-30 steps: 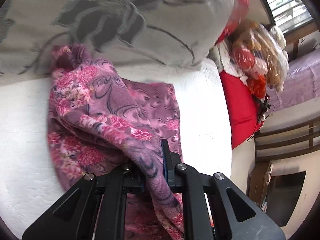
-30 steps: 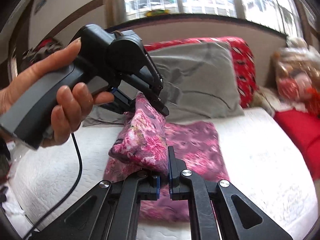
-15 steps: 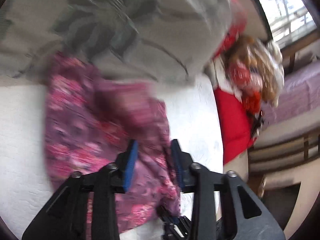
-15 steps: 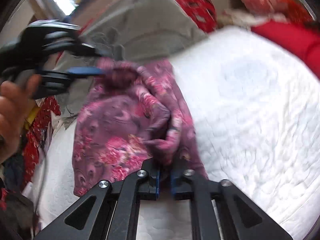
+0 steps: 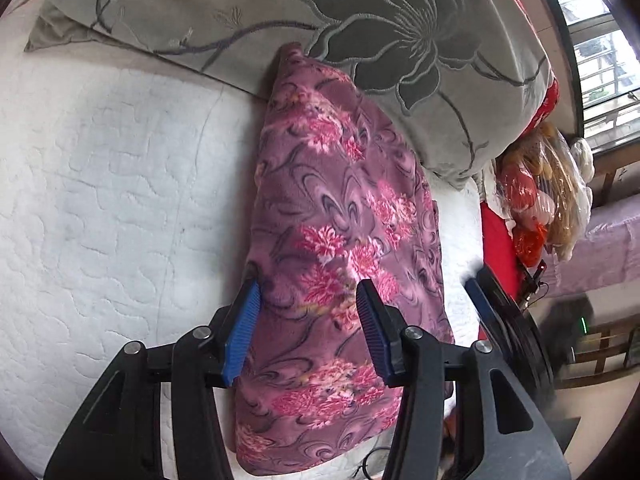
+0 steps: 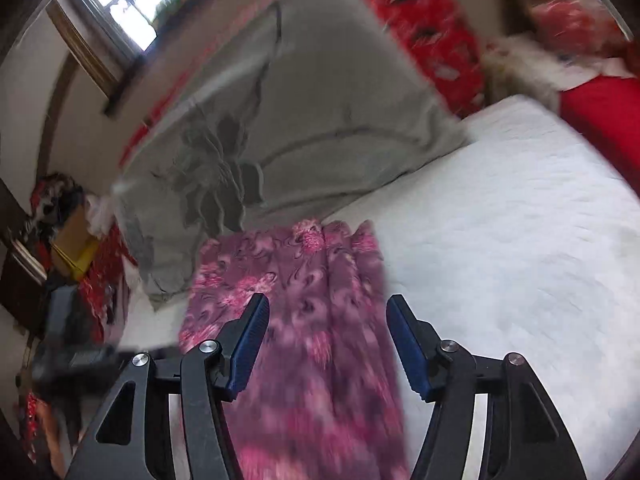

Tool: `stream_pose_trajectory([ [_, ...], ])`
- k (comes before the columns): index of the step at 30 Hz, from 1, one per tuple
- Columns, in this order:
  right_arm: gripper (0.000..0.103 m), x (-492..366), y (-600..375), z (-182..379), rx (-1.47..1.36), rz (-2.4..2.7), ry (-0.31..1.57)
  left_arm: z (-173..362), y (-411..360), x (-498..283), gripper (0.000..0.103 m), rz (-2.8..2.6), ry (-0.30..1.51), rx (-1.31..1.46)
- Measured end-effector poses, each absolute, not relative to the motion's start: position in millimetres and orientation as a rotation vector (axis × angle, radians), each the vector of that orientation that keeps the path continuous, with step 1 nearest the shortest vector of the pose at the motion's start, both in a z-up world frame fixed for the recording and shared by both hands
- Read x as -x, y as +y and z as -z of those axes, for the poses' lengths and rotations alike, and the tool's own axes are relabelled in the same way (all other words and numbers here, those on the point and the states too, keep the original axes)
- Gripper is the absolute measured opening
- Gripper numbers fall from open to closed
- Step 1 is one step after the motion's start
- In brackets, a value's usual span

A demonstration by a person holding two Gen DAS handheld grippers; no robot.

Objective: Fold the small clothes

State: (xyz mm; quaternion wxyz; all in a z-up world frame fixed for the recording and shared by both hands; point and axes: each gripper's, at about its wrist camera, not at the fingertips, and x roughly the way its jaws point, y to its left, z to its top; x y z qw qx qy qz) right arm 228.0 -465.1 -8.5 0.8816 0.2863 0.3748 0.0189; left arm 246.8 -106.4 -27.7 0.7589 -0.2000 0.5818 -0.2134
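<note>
White quilted mattress [image 5: 100,208]: bears one purple fleece garment with pink flowers [image 5: 340,240], folded long, its far end against the grey flower-embroidered pillow [image 5: 280,8] at the mattress's head edge. Left gripper [image 5: 308,320]: jaws opening, garment beneath, pads clear. Right gripper [image 6: 328,340]: jaws opening wide, gripping nothing, above the same garment [image 6: 304,300].

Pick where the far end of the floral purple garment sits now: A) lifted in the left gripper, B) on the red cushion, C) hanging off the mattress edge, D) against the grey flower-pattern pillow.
D: the floral purple garment lies flat on the white quilted mattress, its far tip tucked against the grey flower-pattern pillow.
</note>
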Motion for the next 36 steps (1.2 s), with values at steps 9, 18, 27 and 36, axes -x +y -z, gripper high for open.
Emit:
stream_pose_trajectory([
  [9,0.007,-238.3,-420.9,7.8,-0.358,-0.134,0.776,4.2,-108.4,-236.3,0.055,0.477,1.141,0.336],
  [18,0.014,-211.9,-456.8,40.7,-0.603,-0.02,0.84,29.2,-122.2,-219.0,0.057,0.372,1.204,0.169],
  [27,0.034,-156.6,-444.1,57.4,-0.594,-0.083,0.917,43.3,-127.4,-178.6,0.061,0.315,1.191,0.09],
  [36,0.002,-129.8,-443.8,63.4,-0.557,-0.07,0.906,37.5,-128.8,-166.7,0.061,0.284,1.16,0.035],
])
